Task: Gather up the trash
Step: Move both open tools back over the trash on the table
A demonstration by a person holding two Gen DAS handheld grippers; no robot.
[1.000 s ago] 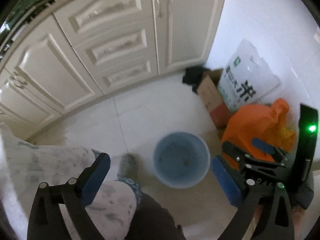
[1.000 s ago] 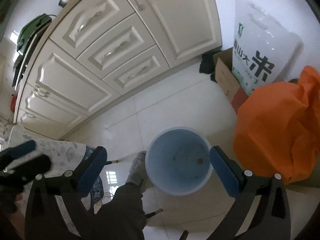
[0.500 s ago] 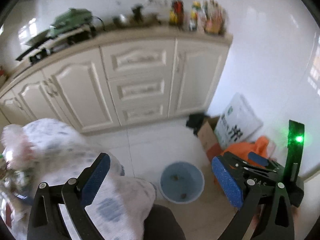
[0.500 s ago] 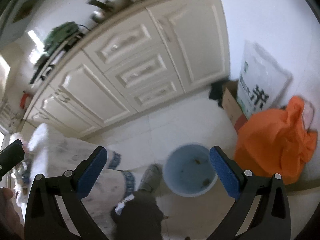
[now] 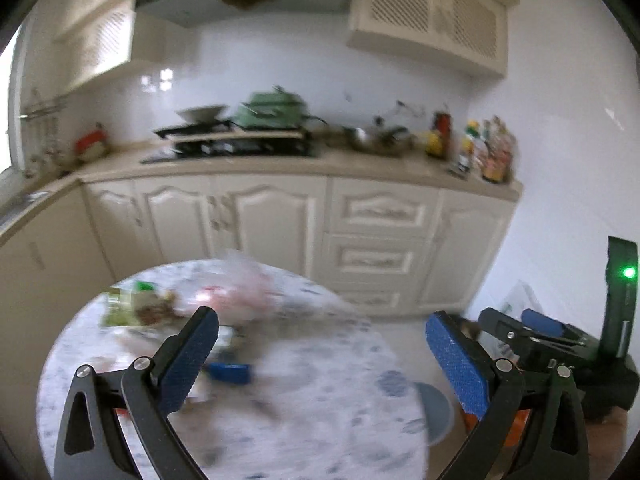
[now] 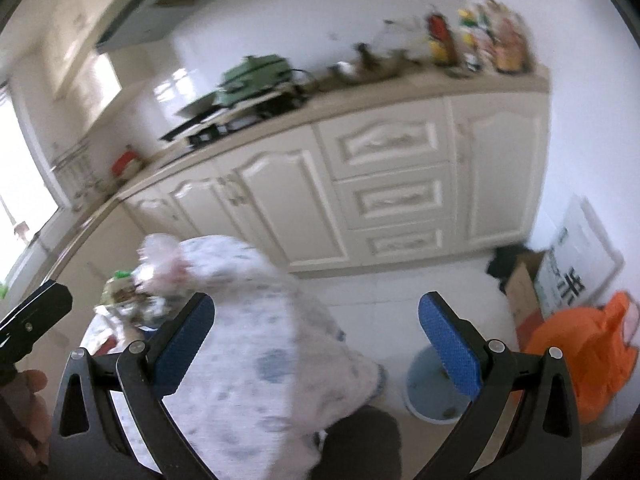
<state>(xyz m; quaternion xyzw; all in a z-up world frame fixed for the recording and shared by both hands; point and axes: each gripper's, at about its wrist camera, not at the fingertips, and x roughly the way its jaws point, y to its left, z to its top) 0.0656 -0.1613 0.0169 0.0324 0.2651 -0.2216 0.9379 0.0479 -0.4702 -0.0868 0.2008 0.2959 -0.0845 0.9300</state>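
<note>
Both tools are empty with their jaws spread wide: our left tool (image 5: 320, 360) hangs over the round, cloth-covered counter (image 5: 320, 420), and our right tool (image 6: 316, 344) is off to the side, above the counter's edge and the floor. The trash (image 5: 160, 308) lies in a blurred heap at the far left of the counter, with a pinkish crumpled bag (image 5: 244, 288) behind it and a small blue item (image 5: 230, 373) nearer us; what each piece is we cannot tell. The blue bin (image 6: 434, 392) stands on the floor just beside the counter, next to the orange bag (image 6: 580, 352). We judge the step in hand to be reaching for the next piece. To do it well, we should steady the left tool first, pick one piece at the heap's near edge, straddle it fully and pinch it clear of the cloth.
</note>
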